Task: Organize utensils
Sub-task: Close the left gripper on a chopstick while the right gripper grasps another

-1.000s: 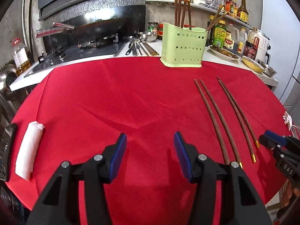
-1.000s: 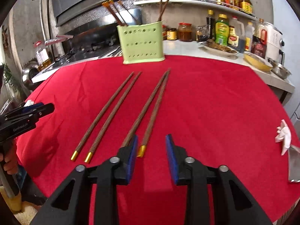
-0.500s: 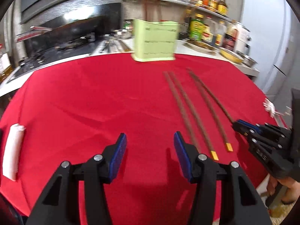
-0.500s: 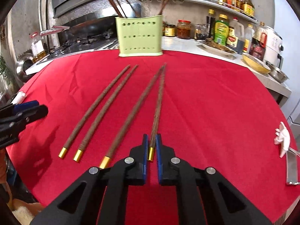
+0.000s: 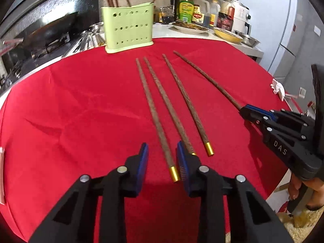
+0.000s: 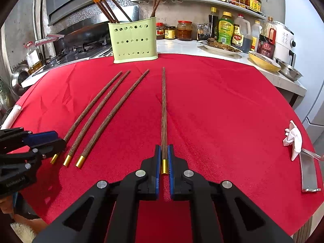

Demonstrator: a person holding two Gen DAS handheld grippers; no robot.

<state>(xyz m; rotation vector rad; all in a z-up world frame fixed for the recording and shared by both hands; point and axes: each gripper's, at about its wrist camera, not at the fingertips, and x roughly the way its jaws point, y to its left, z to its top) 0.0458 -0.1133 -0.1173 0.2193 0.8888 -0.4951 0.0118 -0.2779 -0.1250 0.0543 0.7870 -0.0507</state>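
Brown chopsticks (gold-capped ends) on a red cloth; pale green holder dotted with round holes.

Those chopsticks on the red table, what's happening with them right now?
A person is tidying long brown wooden chopsticks with gold caps, using a handheld claw in each hand. The right claw is shut on the gold-capped end of one chopstick, which points toward the pale green perforated utensil holder that already holds several. The left claw is closing around the leftmost chopstick of three lying loose on the red tablecloth; its pads don't yet press on it.
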